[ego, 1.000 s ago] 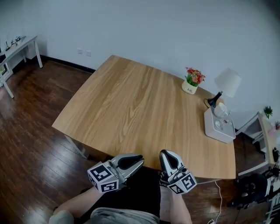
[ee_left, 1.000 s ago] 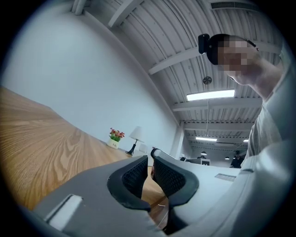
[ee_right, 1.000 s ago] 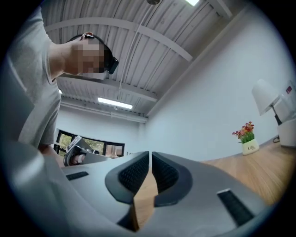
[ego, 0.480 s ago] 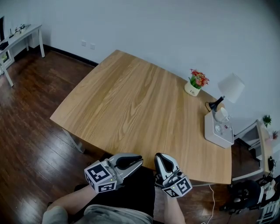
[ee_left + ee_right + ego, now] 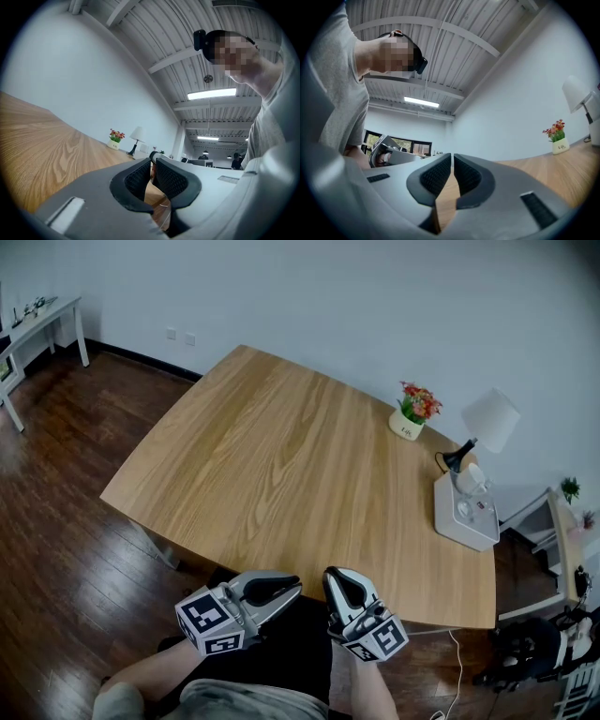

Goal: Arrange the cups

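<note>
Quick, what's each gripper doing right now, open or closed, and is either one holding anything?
Left gripper: closed, fingers together, holding nothing.
Right gripper: closed, fingers together, holding nothing.

No legible text: dark print on the small white flower pot [image 5: 406, 430] at the far edge of the light wooden table [image 5: 281, 474] is too small to read.
</note>
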A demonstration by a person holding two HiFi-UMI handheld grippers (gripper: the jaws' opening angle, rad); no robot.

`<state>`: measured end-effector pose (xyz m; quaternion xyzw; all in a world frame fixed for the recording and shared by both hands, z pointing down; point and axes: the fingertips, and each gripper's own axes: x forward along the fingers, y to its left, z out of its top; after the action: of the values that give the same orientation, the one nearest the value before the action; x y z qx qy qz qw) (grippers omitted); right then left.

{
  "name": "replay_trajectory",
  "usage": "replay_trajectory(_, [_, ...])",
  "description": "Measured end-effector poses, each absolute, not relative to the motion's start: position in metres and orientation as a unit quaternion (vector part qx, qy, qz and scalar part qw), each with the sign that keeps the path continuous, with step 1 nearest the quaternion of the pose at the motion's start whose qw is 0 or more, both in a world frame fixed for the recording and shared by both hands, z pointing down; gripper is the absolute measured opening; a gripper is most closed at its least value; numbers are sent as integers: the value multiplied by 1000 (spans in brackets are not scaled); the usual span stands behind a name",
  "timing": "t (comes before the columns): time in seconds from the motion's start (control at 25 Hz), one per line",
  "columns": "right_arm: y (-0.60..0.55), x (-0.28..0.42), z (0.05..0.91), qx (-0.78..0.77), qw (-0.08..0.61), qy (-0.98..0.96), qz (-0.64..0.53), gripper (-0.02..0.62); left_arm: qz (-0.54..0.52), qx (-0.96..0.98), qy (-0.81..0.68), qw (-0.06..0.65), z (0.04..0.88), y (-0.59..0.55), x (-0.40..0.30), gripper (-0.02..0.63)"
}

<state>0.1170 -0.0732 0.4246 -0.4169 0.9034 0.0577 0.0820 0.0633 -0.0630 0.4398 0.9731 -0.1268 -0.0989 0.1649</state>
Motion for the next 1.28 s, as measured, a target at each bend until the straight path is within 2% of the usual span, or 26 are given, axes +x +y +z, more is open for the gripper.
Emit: replay_trajectory(1.28, [-68,105,431,-399,58,913,63,17,-91,974,-120,169,446,-58,66,29])
